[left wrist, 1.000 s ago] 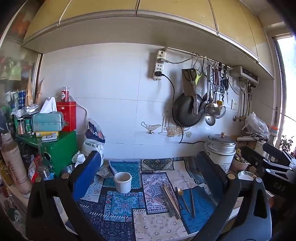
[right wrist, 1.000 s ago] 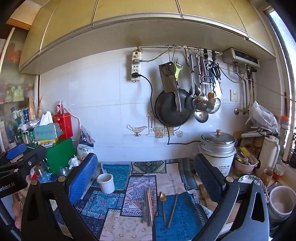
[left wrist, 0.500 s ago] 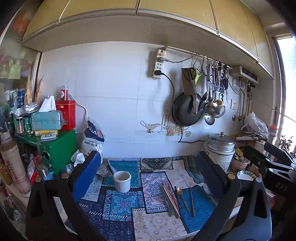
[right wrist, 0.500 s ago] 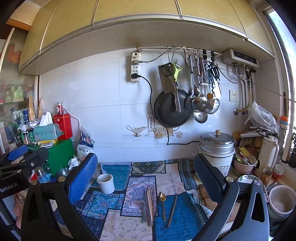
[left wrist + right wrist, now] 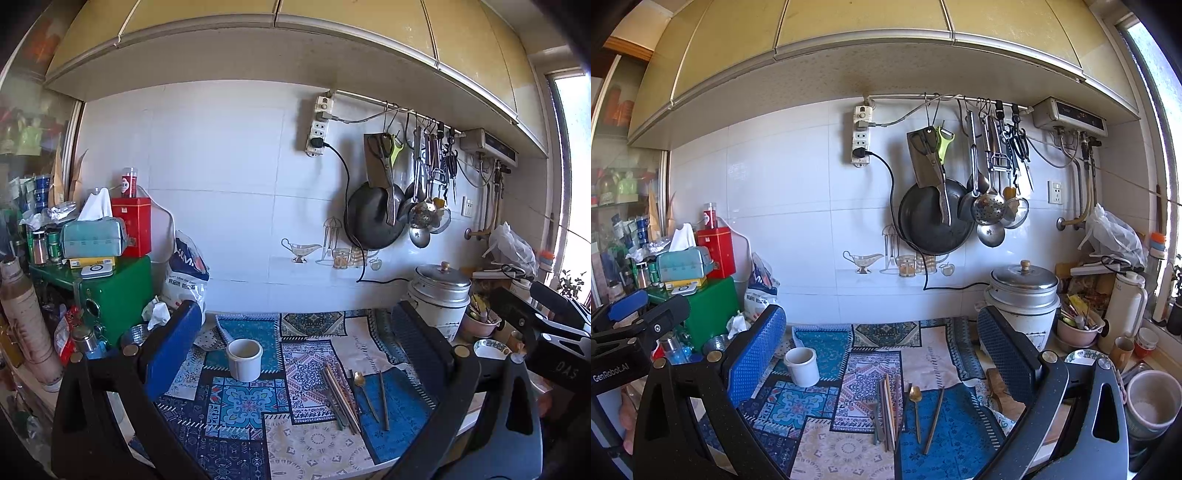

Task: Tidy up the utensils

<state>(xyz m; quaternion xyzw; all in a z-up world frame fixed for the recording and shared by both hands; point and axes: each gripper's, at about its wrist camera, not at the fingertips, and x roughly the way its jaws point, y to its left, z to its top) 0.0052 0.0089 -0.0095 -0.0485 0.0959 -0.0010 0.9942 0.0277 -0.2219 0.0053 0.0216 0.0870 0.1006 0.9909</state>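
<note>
Both of your grippers are raised above the counter with nothing in them: the left gripper [image 5: 295,332] has its fingers spread wide apart, and the right gripper [image 5: 882,332] is spread just as wide. The utensils lie flat on the patterned mat [image 5: 820,450], below and just ahead of the right gripper's fingers, and ahead and toward the right finger of the left one. They are a tight bundle of chopsticks [image 5: 886,413], a gold spoon [image 5: 915,406] just beside it, and one dark stick [image 5: 934,421] a little apart on the far side of the spoon. The white cup [image 5: 802,365] stands upright beyond the right gripper's blue finger pad [image 5: 757,354], well apart from the sticks, and looks like the likely holder, though that is a guess. Expect all these pieces to be light, stiff and thin, and the metal spoon slippery; lying flush on soft cloth, they give your pads little to bite on. Take the spoon across the middle of its handle, not the bowl. Take the chopsticks across their middle so they balance, and close slowly, since loose sticks will probably roll or fan out. The cup looks ceramic and light enough to tip if a stick strikes its rim.
</note>
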